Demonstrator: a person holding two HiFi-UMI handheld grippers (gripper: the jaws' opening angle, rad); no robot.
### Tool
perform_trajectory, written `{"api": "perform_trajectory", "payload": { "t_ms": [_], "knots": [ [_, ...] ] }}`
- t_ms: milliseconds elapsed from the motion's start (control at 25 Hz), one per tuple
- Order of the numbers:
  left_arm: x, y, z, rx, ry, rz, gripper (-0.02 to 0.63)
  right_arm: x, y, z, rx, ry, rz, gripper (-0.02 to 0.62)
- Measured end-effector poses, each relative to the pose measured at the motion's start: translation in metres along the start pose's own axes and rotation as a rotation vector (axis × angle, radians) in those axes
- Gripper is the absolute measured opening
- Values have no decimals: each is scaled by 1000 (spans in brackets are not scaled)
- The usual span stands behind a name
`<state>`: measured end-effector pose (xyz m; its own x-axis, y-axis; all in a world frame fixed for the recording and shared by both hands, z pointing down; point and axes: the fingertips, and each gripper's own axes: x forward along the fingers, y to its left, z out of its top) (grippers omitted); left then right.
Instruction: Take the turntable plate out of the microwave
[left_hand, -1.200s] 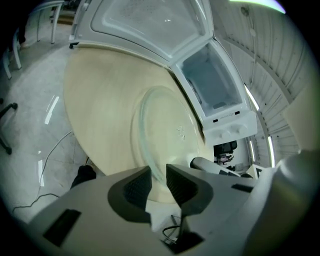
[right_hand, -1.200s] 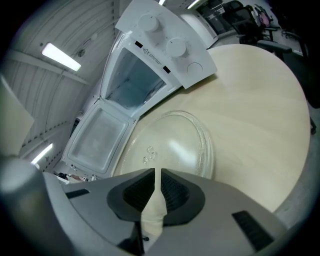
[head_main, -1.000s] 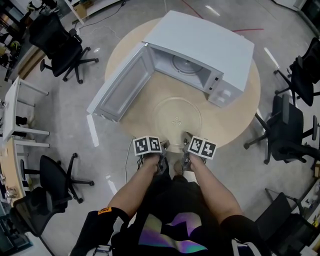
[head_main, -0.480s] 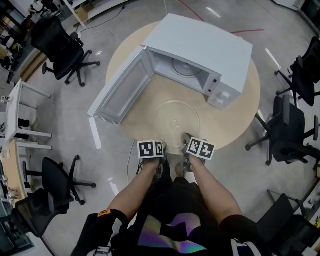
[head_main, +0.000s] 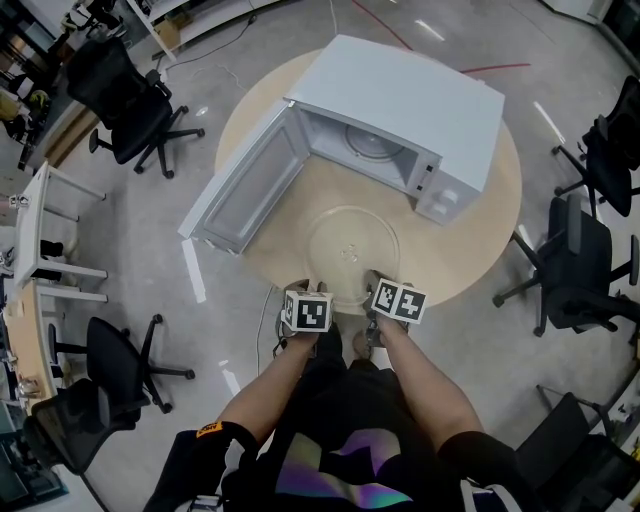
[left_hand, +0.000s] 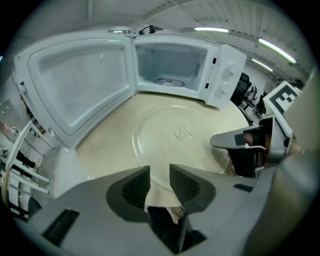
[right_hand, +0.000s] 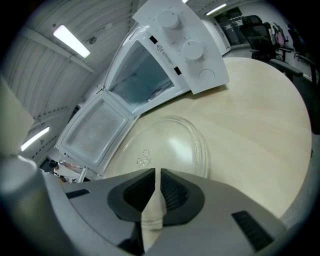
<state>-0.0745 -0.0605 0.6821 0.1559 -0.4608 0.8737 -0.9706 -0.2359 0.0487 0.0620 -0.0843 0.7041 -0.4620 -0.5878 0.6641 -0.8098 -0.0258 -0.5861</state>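
I am holding my left gripper over the near edge of the round wooden table. Its jaws have just been opening and are now standing well apart, gripping nothing. Through the gap I am seeing only the table's edge, with the near rim of the turntable plate lying just ahead of the tips. I am holding my right gripper just beside it at the same near edge. Its jaws are drawn all but together, leaving only a thin slit, and pale table surface is showing through that slit. The plate's near rim is passing behind these tips, and I am not seeing the pads clamped on it. The clear glass plate is lying flat on the table, out of the oven, between the table's near edge and the microwave. It is sitting closer to the near edge and is touching neither the oven nor its door. The white microwave is sitting toward the far edge, its control knobs at the right end of its front. Its door is swung fully open, reaching out past the table's left edge. Inside the open cavity a roller ring is resting on the floor. Black office chairs are standing on the concrete floor around the table.
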Motion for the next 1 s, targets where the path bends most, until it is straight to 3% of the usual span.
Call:
{"api": "perform_trajectory", "payload": {
  "t_ms": [80, 240, 400, 600, 800, 1000],
  "knots": [
    [-2, -2, 8, 20, -39, 3, 167, 0, 0, 1, -13, 0, -2, 48],
    [-6, -9, 17, -15, -127, -45, 166, -5, 1, 3, -59, -9, -13, 48],
    [-18, -15, 29, -131, -254, -140, 110, -14, 3, 9, -122, -37, -5, 48],
    [-41, -17, 45, -253, -391, -229, 48, -30, 27, 17, -278, -92, 62, 48],
    [-80, -26, 61, -281, -519, -292, 48, -60, 60, 27, -402, -186, 144, 48],
    [-126, -36, 68, -235, -606, -276, 48, -100, 94, 41, -498, -287, 197, 48]
  ]
}}
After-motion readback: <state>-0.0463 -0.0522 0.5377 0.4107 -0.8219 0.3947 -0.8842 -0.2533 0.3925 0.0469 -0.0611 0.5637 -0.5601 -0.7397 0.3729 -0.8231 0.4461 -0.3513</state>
